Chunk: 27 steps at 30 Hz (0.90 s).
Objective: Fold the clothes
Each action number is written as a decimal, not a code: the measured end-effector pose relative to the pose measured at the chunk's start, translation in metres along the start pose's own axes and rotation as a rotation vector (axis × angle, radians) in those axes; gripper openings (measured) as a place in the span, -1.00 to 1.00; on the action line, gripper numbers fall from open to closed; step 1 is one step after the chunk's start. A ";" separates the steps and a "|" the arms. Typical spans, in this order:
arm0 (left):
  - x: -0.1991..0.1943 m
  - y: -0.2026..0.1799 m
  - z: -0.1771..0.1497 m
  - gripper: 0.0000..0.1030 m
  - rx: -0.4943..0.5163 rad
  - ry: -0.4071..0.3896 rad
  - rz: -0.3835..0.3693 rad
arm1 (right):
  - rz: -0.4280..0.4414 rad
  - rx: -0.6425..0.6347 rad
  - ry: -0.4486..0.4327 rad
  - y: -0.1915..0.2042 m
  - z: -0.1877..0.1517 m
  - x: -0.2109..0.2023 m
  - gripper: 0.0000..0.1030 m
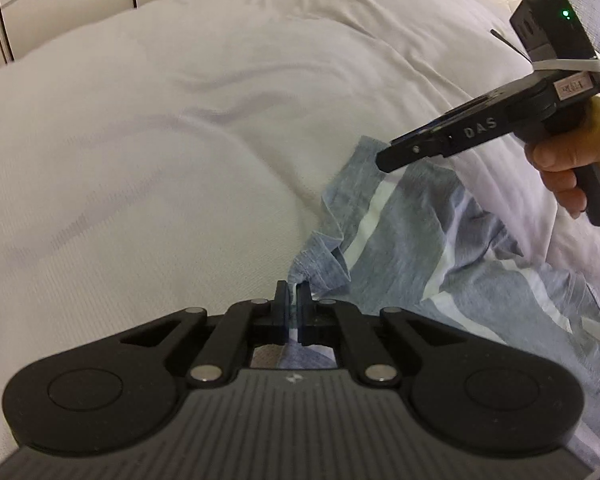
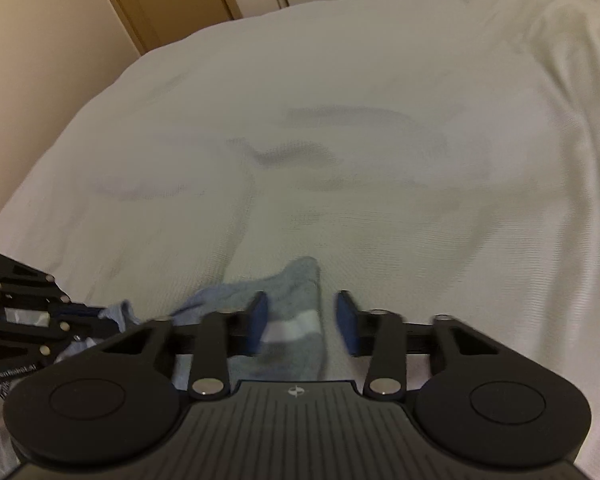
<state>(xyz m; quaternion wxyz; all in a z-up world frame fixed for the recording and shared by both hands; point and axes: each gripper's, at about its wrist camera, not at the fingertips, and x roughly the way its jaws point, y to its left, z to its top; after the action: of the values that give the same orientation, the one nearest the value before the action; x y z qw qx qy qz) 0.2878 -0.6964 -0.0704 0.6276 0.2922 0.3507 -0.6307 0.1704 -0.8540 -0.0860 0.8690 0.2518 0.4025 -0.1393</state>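
Garment: a blue-grey, white-striped shirt lies rumpled on the bed, at the near right of the left wrist view; most of the sheet beyond it is bare, which leaves room to spread it.
Left tongs: closed almost fully on a hemmed corner of the shirt; a thin fold of cloth sits between the pads. The pinch at the hem gives a hold on an edge, not on the bulk, so the cloth can be drawn out flat.
Right tongs: jaws parted wide, nothing gripped. A lifted peak of the shirt stands between the pads; whether a pad touches it cannot be told, as this view is blurred.
Right tongs, side view: seen from the left wrist camera, the tip hovers at the far edge of the shirt, held by a hand on the grip. The approach from above suits taking a second corner.
Left tongs, side view: at the left edge of the right wrist view, low on the bed, cloth at its tip.
Spacing: the two tongs sit near each other along one edge of the shirt, apart enough to stretch that edge once both hold.
Stage (judged): early; the shirt is crumpled, no fold is laid.
Next need (judged): closing the right tongs on the peak, then pulling the edge taut.
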 end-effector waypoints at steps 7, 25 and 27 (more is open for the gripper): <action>-0.001 0.018 0.011 -0.99 -0.150 -0.046 -0.071 | -0.130 0.010 -0.154 -0.005 0.017 -0.031 -1.00; 0.013 0.048 0.002 -0.98 -0.395 0.014 -0.088 | 0.092 0.170 0.014 -0.028 -0.007 -0.006 -0.30; 0.015 0.050 0.003 -0.98 -0.390 0.017 -0.094 | 0.133 0.205 0.038 -0.030 -0.007 0.005 -0.32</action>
<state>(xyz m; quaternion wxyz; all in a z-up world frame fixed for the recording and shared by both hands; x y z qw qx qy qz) 0.3375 -0.7064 -0.0847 0.6391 0.1540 0.4847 -0.5770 0.1556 -0.8753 -0.1039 0.8382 0.3680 0.3851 -0.1170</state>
